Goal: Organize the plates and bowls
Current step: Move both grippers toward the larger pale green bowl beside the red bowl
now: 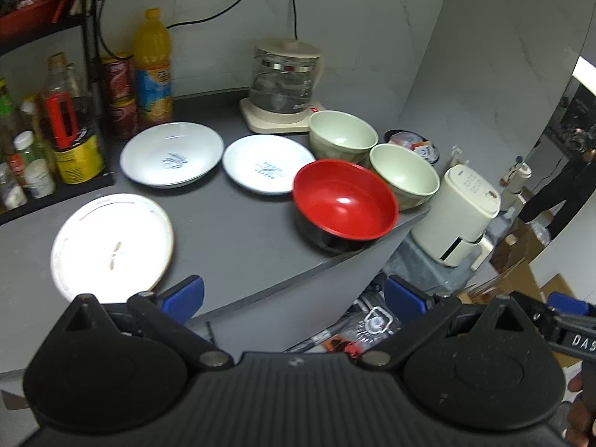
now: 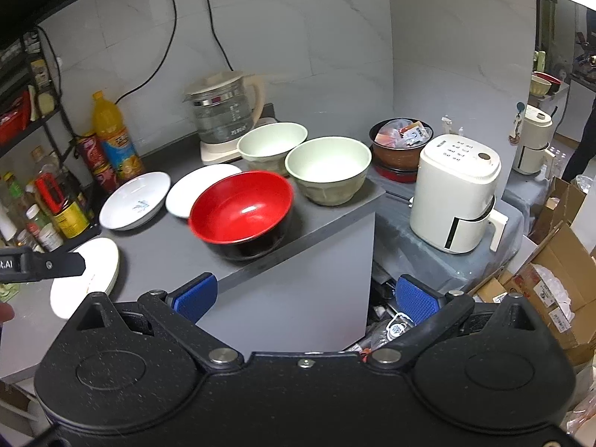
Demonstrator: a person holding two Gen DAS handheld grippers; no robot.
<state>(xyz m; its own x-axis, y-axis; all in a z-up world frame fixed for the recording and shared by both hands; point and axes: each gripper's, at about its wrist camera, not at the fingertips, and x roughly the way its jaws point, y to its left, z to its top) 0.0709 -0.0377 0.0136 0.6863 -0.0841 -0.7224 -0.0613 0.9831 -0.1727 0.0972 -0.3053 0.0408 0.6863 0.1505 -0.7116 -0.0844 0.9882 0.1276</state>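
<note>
A red bowl with a black outside (image 1: 344,205) (image 2: 242,208) stands near the grey counter's front right corner. Two pale green bowls (image 1: 342,136) (image 1: 404,175) stand behind it, also in the right wrist view (image 2: 272,143) (image 2: 328,165). Two white deep plates (image 1: 171,152) (image 1: 268,164) lie side by side further left (image 2: 135,199) (image 2: 193,186). A flat white plate (image 1: 111,242) (image 2: 87,275) lies at the front left. My left gripper (image 1: 294,294) and right gripper (image 2: 305,294) are both open and empty, held off the counter's front edge.
A glass kettle (image 1: 285,78) stands at the back on the grey counter (image 1: 238,231). Bottles and cans (image 1: 152,63) crowd the left side by a shelf. A white air fryer (image 2: 456,193) and a bowl of packets (image 2: 400,138) are on a lower surface to the right. Cardboard boxes (image 2: 547,279) are on the floor.
</note>
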